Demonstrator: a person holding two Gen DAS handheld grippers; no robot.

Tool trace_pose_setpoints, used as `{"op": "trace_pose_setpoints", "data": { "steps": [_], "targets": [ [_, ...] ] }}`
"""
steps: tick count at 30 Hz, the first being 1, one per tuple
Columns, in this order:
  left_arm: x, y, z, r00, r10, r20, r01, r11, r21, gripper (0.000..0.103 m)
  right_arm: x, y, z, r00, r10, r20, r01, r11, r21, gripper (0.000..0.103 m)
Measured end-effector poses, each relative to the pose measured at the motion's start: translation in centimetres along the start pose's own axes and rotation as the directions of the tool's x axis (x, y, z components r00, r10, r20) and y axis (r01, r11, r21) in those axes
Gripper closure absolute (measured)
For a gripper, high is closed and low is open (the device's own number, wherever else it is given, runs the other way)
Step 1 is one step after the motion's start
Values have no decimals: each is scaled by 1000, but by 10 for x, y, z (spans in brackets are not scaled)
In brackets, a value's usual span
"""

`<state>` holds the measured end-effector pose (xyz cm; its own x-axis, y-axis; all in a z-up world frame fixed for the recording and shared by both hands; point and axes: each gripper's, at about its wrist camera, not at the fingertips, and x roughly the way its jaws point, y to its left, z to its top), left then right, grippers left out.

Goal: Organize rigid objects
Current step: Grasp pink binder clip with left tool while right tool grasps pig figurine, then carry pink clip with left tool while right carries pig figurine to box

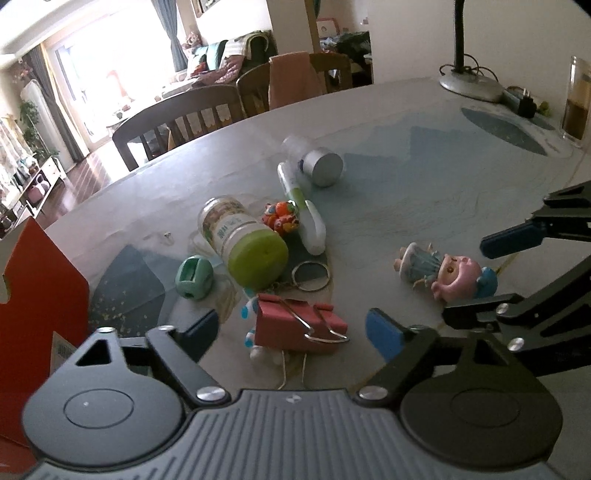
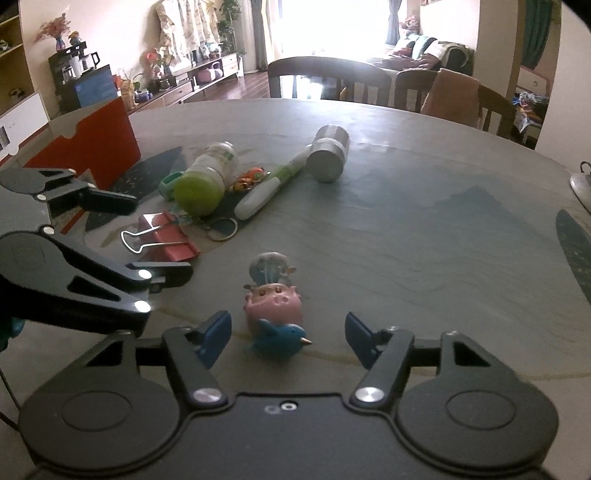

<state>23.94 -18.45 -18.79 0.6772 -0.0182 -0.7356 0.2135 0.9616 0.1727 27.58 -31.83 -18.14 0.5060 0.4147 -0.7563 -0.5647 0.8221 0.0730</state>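
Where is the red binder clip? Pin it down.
The red binder clip lies on the table between the open left gripper fingers, just below the green-capped bottle and key ring.

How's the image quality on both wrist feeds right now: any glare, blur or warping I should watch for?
Left wrist view: the window is blown out white, the table edge bows from fisheye warping, and the red binder clip is sharp. Right wrist view: backlight from the far window washes out the room, glare streaks the tabletop, and the pink doll is slightly soft.

The doll (image 2: 275,306) lies right of the binder clip (image 2: 166,236), apart.
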Motion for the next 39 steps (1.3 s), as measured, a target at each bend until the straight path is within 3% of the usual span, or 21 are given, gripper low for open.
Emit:
{"op": "trace_pose_setpoints", "data": {
  "steps": [2, 8, 12, 22, 39],
  "targets": [
    [1, -1, 0, 1000, 2, -4, -2, 1000, 3, 37, 3, 0, 0, 1000, 5, -4, -5, 1000, -2, 44],
    [0, -10, 0, 1000, 21, 4, -21, 998, 60, 50, 7, 0, 4, 1000, 9, -3, -9, 1000, 3, 53],
    [0, -9, 0, 1000, 9, -3, -9, 999, 53, 50, 8, 0, 6, 1000, 23, -5, -23, 1000, 16, 68],
    [-13, -5, 5, 1000, -24, -1, 24, 1000, 15, 51, -7, 0, 5, 1000, 6, -14, -5, 997, 80, 69],
    [-69, 24, 12, 996, -79, 39, 84, 988, -129, 51, -76, 28, 25, 999, 18, 47, -23, 995, 92, 69]
  ]
}}
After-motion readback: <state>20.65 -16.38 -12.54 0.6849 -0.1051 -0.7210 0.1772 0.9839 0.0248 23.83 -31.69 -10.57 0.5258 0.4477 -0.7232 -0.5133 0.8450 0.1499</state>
